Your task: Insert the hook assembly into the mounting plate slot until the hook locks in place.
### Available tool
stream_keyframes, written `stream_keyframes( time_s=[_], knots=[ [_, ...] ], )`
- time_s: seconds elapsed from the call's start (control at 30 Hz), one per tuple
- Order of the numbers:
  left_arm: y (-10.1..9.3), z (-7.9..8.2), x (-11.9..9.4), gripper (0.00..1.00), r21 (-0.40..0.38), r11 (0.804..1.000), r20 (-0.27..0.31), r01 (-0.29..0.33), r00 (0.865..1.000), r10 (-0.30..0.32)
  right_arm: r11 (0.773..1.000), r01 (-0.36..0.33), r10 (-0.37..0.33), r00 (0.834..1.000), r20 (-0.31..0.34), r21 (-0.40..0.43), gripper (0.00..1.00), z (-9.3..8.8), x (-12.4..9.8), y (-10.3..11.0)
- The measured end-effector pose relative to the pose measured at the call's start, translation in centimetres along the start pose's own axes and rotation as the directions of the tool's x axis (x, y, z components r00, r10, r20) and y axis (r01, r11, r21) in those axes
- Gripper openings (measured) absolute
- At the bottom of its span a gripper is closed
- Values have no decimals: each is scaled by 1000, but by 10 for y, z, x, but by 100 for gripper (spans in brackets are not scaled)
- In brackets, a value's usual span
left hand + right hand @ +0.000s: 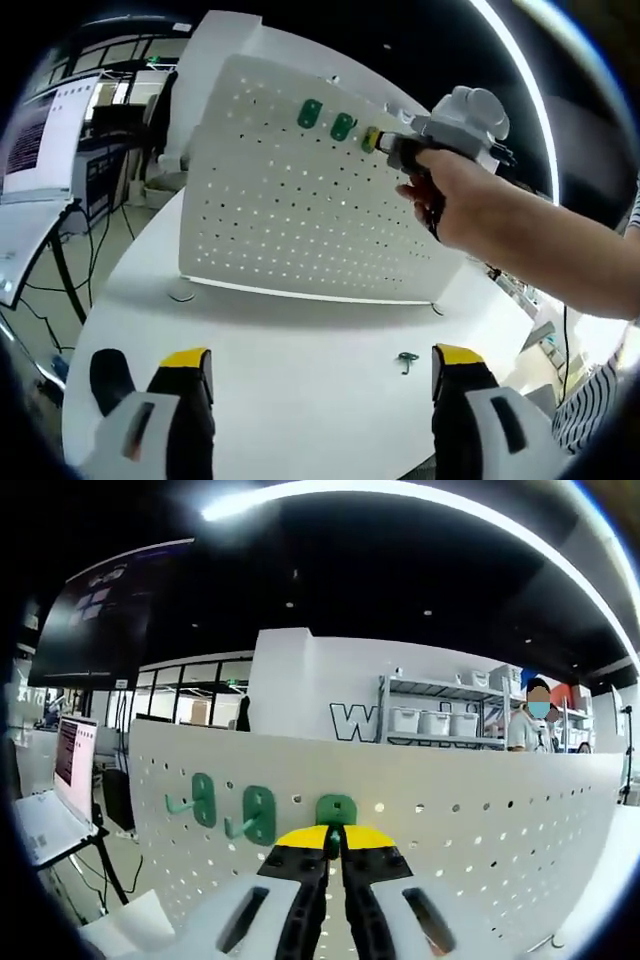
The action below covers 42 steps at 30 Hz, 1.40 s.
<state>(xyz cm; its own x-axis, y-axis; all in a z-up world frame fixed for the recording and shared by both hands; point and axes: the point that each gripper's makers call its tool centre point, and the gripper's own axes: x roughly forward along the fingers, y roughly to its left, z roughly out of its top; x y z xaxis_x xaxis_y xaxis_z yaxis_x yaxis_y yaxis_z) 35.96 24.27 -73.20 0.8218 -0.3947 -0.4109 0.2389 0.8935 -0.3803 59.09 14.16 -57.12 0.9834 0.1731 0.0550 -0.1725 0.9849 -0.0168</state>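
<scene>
White round surface point(300, 370) carries an upright pegboard mounting plate point(290, 200). At seven and five o'clock in the left gripper view, the left hand-held gripper point(322, 375) stands agape, holding nothing. Two green hooks point(232, 808) already hang at the plate's ten o'clock; a spare hook point(406, 360) lies on the surface. The right hand-held gripper point(334, 842), clamped on the third hook assembly point(336, 811), presses it against the plate; locking looks unfinished. A large "W" shows on the wall behind.
</scene>
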Motion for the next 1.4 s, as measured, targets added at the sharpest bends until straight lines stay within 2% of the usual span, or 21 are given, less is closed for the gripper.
stream_keyframes(
  time_s=[0.1,0.23,0.3,0.37,0.47,0.6,0.7,0.87,0.97,1.03,1.1,1.13,1.17,1.3,1.4],
  knots=[
    [-2,1,0,93,5,1000,-6,4,1000,-4,1000,-12,12,1000,5,14,8,4,-1,0],
    [-5,3,0,93,14,1000,-5,7,1000,-7,999,-35,35,999,22,-20,20,12,-4,6],
    [-6,2,-1,93,19,1000,-10,7,1000,-7,998,-60,62,997,55,-31,23,24,-10,6],
    [-6,3,-1,93,21,1000,-11,7,1000,-7,998,-65,66,989,135,-5,23,49,-19,0],
    [-9,2,-1,93,21,1000,-10,11,1000,-11,998,-68,70,982,173,-20,24,66,-25,-9],
    [-15,-1,1,93,26,999,-20,23,1000,-22,997,-74,75,980,186,-13,24,81,-30,-29],
    [-21,1,1,93,28,999,-16,32,999,-32,997,-72,74,981,179,-18,25,83,-35,-46],
    [-26,1,1,93,31,998,-12,46,999,-45,995,-82,89,987,131,-54,25,71,-47,-72],
    [-30,-1,1,93,29,998,-19,57,998,-56,988,-101,110,992,70,-113,25,51,-61,-90],
    [-33,-2,1,93,35,998,-18,60,998,-60,987,-89,96,994,47,-133,24,39,-71,-105],
    [-36,-3,2,93,35,997,-23,67,998,-66,979,-69,73,997,15,-193,22,24,-81,-121],
    [-37,-4,2,93,35,997,-24,70,997,-69,979,-71,70,998,-10,-189,22,16,-85,-125],
    [-39,-5,2,93,33,997,-28,73,997,-72,982,-85,77,995,-56,-170,22,4,-91,-130],
    [-45,-8,3,93,37,996,-33,84,996,-83,979,-100,76,988,-136,-176,23,-24,-108,-144],
    [-46,-9,3,93,39,996,-32,84,996,-82,977,-129,94,975,-201,-169,24,-45,-122,-150]
  ],
)
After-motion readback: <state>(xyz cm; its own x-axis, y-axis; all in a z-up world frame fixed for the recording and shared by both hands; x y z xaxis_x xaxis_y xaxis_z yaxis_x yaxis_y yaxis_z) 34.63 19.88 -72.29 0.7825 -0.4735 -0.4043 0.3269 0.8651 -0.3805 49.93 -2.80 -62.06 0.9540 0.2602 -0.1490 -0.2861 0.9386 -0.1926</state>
